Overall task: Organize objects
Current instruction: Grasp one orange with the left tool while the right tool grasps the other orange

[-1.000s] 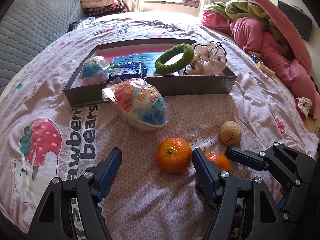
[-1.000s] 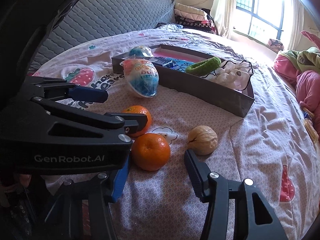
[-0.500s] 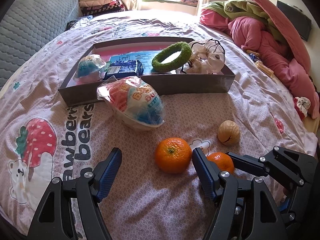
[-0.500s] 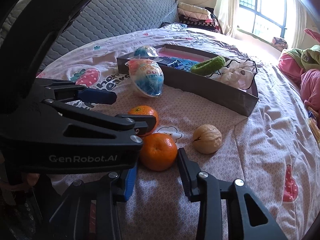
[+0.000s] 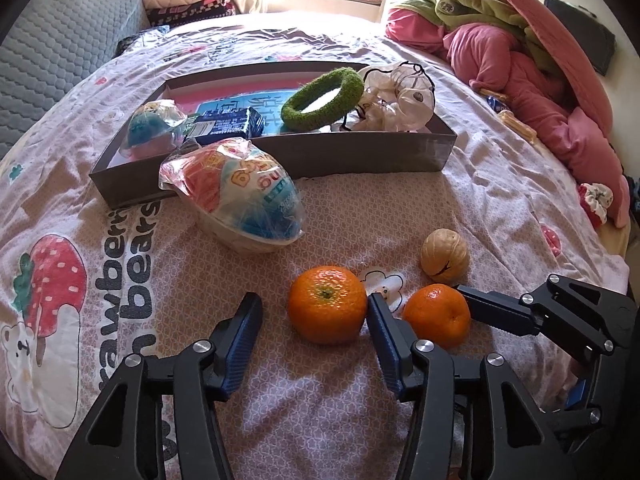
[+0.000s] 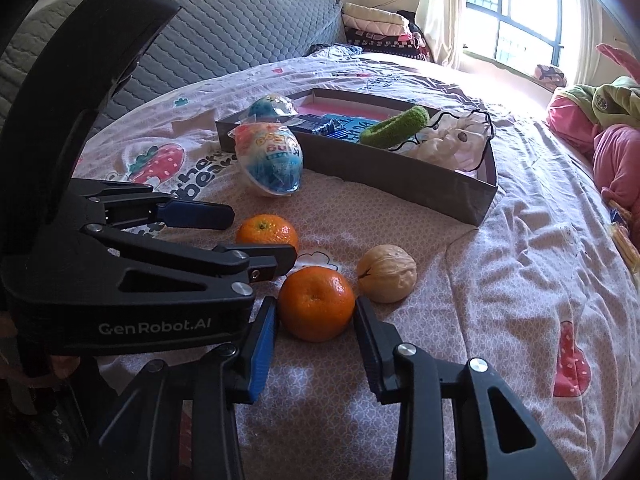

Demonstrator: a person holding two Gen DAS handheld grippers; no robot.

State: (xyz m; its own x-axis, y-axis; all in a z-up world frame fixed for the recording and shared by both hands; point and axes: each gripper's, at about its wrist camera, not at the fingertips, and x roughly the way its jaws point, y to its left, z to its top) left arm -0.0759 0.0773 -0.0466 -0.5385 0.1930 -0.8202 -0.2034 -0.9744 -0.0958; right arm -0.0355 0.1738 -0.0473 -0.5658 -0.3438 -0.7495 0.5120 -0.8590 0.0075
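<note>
Two oranges and a walnut lie on the pink bedsheet. My left gripper [image 5: 314, 316] is open around the left orange [image 5: 326, 304], its right finger touching the fruit. My right gripper [image 6: 314, 320] is open around the other orange [image 6: 316, 303], which shows in the left wrist view [image 5: 437, 316]. The walnut [image 5: 444, 256] lies just beyond, and shows in the right wrist view [image 6: 386, 279]. A wrapped toy egg [image 5: 236, 196] leans against a grey cardboard tray [image 5: 360, 156] that holds a green ring [image 5: 322, 98], a blue packet [image 5: 226, 124], a smaller wrapped egg [image 5: 154, 130] and a plastic bag [image 5: 400, 94].
Pink and green bedding [image 5: 520, 60] is piled at the right. A grey quilted headboard [image 6: 240, 32] stands at the left. Folded blankets [image 5: 180, 0] lie by the window. The left gripper's body [image 6: 120, 272] fills the left of the right wrist view.
Both grippers have moved forward onto the oranges. The right gripper's fingers have narrowed around its orange. The left gripper's right finger now touches its orange.
</note>
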